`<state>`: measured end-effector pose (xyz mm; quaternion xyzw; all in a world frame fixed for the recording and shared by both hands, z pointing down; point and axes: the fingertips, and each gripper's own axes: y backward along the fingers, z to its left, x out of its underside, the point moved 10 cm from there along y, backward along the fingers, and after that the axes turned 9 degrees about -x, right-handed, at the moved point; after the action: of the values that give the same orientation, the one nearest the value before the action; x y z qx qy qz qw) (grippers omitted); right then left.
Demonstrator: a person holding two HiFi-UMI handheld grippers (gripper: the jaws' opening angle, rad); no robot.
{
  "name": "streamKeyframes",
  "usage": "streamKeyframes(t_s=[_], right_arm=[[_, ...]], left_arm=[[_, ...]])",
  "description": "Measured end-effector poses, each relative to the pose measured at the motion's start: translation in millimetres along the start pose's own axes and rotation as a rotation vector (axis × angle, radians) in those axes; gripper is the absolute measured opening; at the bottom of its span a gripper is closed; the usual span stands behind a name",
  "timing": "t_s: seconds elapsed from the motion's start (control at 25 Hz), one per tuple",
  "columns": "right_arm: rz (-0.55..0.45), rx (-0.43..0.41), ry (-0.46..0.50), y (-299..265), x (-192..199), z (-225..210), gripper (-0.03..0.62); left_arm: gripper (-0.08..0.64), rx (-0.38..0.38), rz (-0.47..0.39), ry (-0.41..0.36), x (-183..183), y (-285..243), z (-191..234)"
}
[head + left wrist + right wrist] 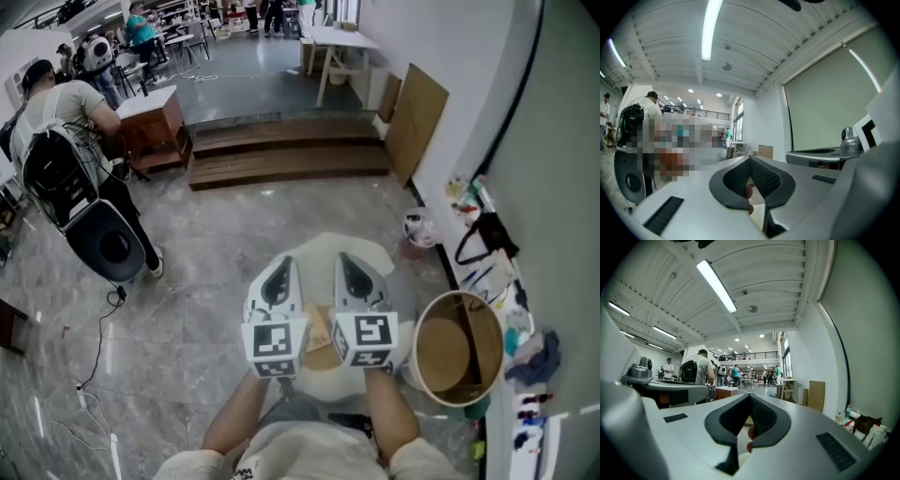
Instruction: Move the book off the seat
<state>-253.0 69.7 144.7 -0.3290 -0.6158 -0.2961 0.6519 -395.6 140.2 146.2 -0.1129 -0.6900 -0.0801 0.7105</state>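
Currently the left gripper [281,267] and right gripper [349,261] are held level and side by side, both with jaws fully together and nothing clamped. Their cubes [275,342] carry black-and-white square markers. The tan book [320,330] lies on the white seat [323,251], visible between them. The floor [216,244] is grey, polished and marbled. Wooden steps [281,155] lie ahead, and a cardboard bin [457,349] stands by the white wall.

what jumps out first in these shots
The left gripper and right gripper hang side by side at the head view's centre, jaws shut, above a tan book on a pale round seat. Then the open round bin at right and a person with a black backpack at upper left.
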Motion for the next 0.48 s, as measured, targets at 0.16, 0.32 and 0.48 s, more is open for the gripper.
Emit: streamKeyframes(t_s=[0.16,0.32,0.48], right_arm=[[0.001,-0.004,0.007,-33,-4,1,0.003],[0.012,0.0,0.007,-52,-4,-1,0.003],[0.028,-0.009,0.002,-63,2,-9,0.003]], left_arm=[[0.002,-0.001,0.001,0.005,-3,-25,20],[0.002,-0.001,0.012,0.011,-1,-41,31],[0.002,-0.012,0.026,0.022,5,-55,33]])
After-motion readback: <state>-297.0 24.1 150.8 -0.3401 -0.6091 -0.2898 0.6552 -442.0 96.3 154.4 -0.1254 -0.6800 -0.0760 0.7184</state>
